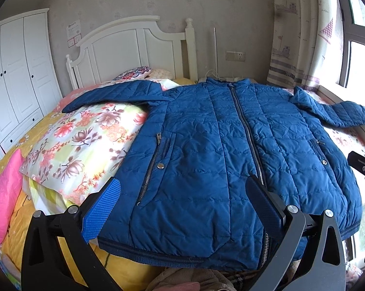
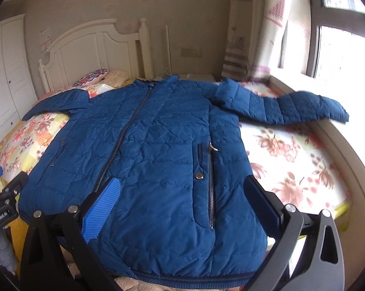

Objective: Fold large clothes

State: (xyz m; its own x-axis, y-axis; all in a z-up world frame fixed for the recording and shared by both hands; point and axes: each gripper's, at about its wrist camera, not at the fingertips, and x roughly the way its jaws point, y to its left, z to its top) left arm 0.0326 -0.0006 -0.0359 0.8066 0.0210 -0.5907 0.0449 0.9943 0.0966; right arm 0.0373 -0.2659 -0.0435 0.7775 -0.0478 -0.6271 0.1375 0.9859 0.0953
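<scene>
A blue quilted jacket (image 1: 206, 145) lies flat and front-up on the bed, zipped, with both sleeves spread outward; the same jacket (image 2: 158, 150) fills the right wrist view. My left gripper (image 1: 184, 201) hovers open over the jacket's lower left half, near the hem, with nothing between its blue pads. My right gripper (image 2: 182, 201) stands open above the lower right half by the pocket zip, holding nothing. The right sleeve (image 2: 291, 106) stretches toward the window. The right gripper's body (image 1: 364, 169) shows at the left view's right edge.
A floral quilt (image 1: 85, 140) covers the bed, with a pink pillow (image 1: 3, 194) at the left. A white headboard (image 1: 134, 48) and white wardrobe (image 1: 15, 72) stand behind. A window sill (image 2: 339, 145) and curtain (image 2: 255, 36) border the right.
</scene>
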